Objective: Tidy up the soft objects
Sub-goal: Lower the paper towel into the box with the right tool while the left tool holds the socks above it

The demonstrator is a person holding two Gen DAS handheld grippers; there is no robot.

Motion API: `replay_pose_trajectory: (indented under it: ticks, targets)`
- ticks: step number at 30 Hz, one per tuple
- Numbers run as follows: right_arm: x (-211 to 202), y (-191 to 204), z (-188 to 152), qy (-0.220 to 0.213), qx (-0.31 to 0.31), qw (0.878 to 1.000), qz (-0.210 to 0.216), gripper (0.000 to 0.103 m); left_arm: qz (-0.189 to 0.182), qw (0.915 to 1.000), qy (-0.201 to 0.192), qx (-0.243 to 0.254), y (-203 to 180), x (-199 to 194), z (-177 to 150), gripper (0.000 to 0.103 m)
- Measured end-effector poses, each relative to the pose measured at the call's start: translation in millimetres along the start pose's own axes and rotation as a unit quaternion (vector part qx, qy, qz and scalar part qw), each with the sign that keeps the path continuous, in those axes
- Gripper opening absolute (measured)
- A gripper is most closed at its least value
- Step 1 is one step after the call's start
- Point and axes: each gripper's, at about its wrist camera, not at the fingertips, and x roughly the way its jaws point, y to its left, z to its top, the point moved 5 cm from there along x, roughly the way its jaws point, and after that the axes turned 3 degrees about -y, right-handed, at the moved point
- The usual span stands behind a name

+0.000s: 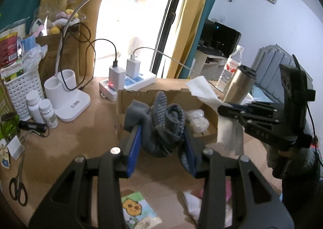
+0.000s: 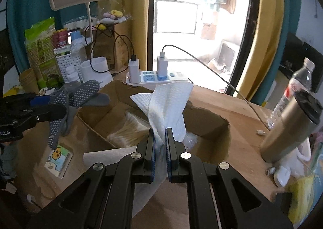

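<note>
My left gripper (image 1: 162, 131) is shut on a bundle of grey socks (image 1: 161, 122) with dotted soles, held above the near left edge of an open cardboard box (image 1: 141, 93). It also shows in the right wrist view (image 2: 48, 108) with the grey socks (image 2: 80, 92) hanging from it. My right gripper (image 2: 160, 134) is shut on a white paper towel (image 2: 167, 102), held over the cardboard box (image 2: 206, 122). In the left wrist view the right gripper (image 1: 228, 109) holds the paper towel (image 1: 203, 90) at the box's right side.
Inside the box lie cotton swabs (image 2: 129, 130) and a plastic pack (image 1: 196, 121). A power strip (image 2: 155, 77), desk lamp (image 1: 66, 98), white basket (image 1: 22, 87), pill bottles (image 1: 40, 108), steel tumbler (image 2: 290, 126), water bottle (image 2: 296, 83), scissors (image 1: 18, 184) and tissue pack (image 1: 137, 210) crowd the wooden desk.
</note>
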Motion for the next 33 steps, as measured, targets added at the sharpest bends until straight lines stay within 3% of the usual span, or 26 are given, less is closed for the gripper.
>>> replay_pose_trajectory:
  ticks: [12,17,26,33]
  targets:
    - [49,-6,9,0.063,-0.038,0.997,0.017,0.009,0.001,0.9999,0.004,-0.014,18,30,13,0.041]
    - [62,-25,4,0.083,-0.022,0.996,0.013,0.01,0.005,0.9997,0.013,-0.02,24,42,13,0.041]
    - [74,-72,-8,0.096,-0.015,0.993,-0.061,0.01,0.009,0.9989,0.041,-0.019,26,64,5,0.041]
    - [73,-75,-21,0.074,-0.032,0.99,-0.114,0.01,0.013,0.9985,0.052,-0.014,25,72,2,0.041]
